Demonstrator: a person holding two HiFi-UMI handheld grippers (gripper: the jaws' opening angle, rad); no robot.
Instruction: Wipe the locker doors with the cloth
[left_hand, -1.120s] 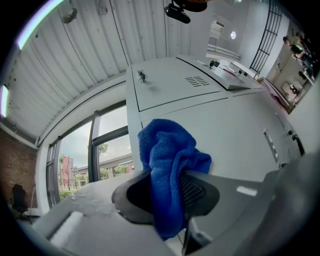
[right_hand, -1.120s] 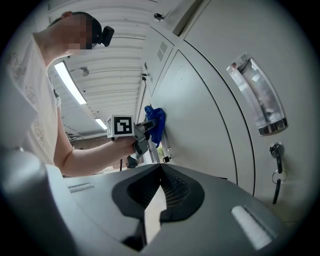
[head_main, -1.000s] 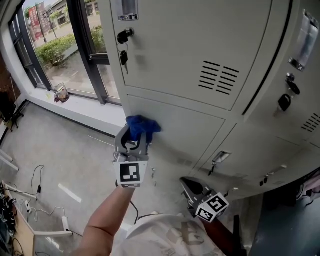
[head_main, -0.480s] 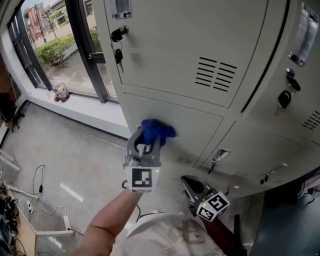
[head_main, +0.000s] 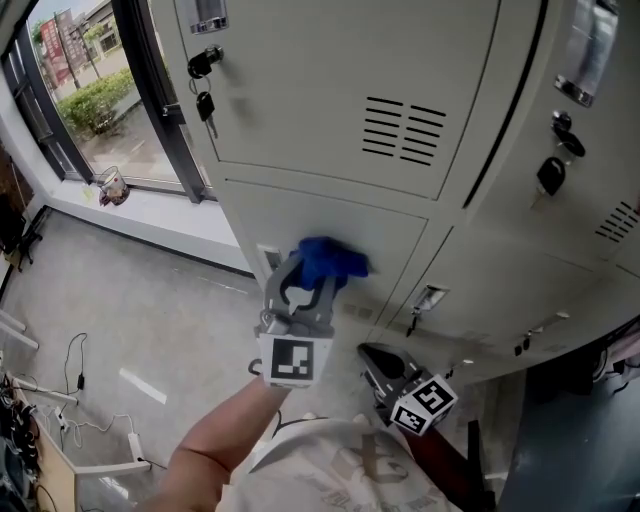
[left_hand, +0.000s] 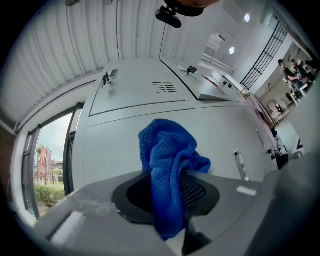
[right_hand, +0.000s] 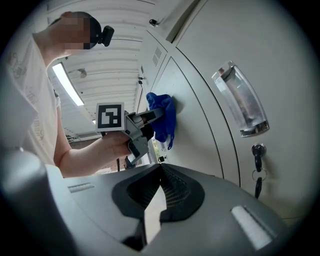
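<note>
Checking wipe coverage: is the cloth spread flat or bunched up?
Bunched: the blue cloth sits crumpled in folds, pinched between the left gripper's jaws.

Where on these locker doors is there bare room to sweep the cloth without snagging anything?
Bare panel lies between the hanging keys and the vent slots, above the cloth in the left gripper. Crowded near the handle to its right.

A workplace locker area: grey metal lockers with keys beside tall windows.
</note>
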